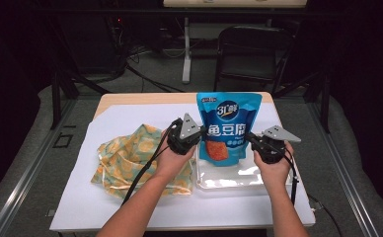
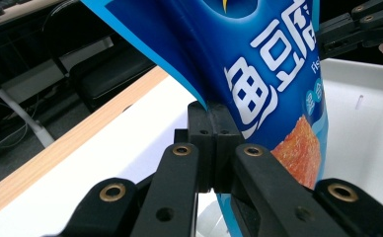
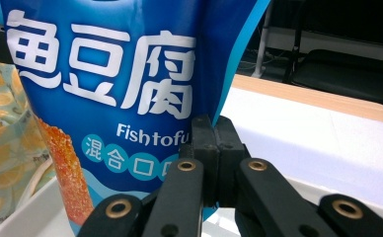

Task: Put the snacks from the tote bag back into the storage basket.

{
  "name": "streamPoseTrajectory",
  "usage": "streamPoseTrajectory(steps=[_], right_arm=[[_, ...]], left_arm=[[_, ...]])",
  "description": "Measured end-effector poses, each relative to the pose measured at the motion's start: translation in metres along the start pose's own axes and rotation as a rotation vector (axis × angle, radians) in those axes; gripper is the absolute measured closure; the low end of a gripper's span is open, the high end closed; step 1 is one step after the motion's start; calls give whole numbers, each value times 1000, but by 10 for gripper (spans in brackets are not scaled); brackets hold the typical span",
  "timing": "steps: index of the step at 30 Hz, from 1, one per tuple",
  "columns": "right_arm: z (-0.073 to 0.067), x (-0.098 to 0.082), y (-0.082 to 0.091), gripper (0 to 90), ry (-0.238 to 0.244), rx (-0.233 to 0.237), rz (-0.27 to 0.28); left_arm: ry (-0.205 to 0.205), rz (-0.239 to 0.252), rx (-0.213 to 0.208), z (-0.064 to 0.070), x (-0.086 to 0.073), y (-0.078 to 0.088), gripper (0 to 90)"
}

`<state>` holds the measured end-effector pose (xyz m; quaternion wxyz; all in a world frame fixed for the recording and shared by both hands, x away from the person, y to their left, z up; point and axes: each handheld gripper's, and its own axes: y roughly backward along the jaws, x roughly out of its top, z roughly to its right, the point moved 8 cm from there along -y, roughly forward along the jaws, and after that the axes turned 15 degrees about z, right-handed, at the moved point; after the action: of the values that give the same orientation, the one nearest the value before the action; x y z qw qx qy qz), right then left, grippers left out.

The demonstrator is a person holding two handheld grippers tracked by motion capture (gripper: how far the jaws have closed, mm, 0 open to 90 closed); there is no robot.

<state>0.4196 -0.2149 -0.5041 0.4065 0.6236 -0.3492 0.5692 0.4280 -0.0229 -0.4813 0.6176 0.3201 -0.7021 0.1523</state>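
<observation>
A blue Fishtofu snack bag (image 1: 227, 126) stands upright over a clear plastic tray (image 1: 229, 178) on the white table cover. My left gripper (image 1: 199, 134) is shut on the bag's left edge, and my right gripper (image 1: 251, 138) is shut on its right edge. In the left gripper view the jaws meet on the blue bag (image 2: 258, 74), pinching its edge at my left gripper (image 2: 212, 118). In the right gripper view the bag (image 3: 110, 74) hangs to the left, with my right gripper (image 3: 213, 133) clamped on its edge.
A yellow and green patterned cloth bag (image 1: 130, 160) lies crumpled on the white cover (image 1: 105, 207) left of the tray. The wooden table edge (image 1: 145, 98) runs along the back. A black chair (image 1: 251, 49) and desk legs stand beyond the table.
</observation>
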Motion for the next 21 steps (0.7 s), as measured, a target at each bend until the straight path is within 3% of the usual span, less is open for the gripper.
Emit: streamPoseTrajectory(steps=[21], right_arm=[[2, -14, -3, 900, -7, -5, -23]], left_arm=[[2, -39, -9, 2, -11, -6, 900]])
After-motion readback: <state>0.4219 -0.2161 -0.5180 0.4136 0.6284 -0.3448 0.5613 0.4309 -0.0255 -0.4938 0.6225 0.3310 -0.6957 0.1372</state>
